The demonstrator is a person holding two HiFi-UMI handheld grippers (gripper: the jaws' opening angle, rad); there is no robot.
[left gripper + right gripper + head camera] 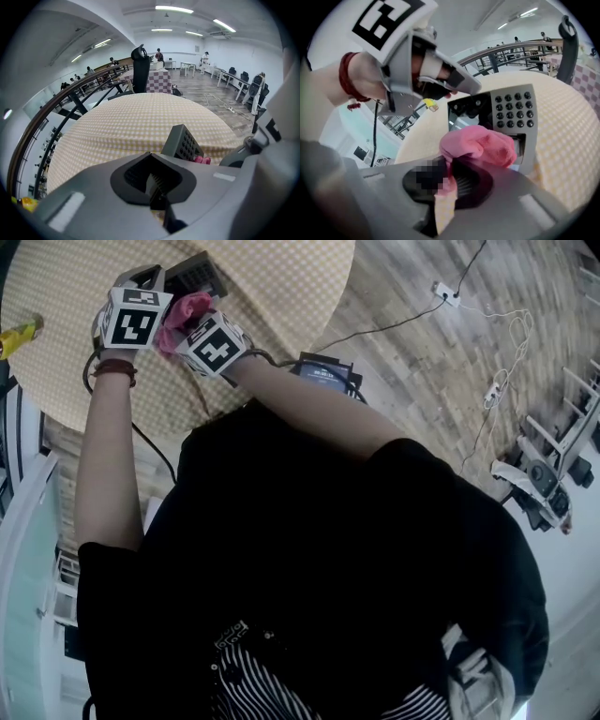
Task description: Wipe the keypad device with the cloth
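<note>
On the round table (281, 277) with the yellow checked cover, the keypad device (513, 112) stands tilted up, keys facing the right gripper (454, 180).

Arm pose:
- Both bare forearms reach forward over the table's near edge, and the two marker cubes sit side by side.
- The left hand (370, 77) wraps the handle of the left gripper (153, 185). A red bracelet (344, 77) circles that wrist.

Left gripper:
- Its jaws are drawn together, with nothing visible between the ribbed pads.
- The device stands just beyond them and to their right.
- In the right gripper view, its tip lies at the device's upper left corner. Contact there cannot be confirmed.

Right gripper:
- Its jaws are clamped on the pink cloth (480, 143).
- The bunched free end of the cloth bulges past the jaws. It rests against the device's face, below the key block and over the lower part of the dark screen.

Other items: a yellow object (19, 334) lies at the table's left edge, well apart from the device.
</note>
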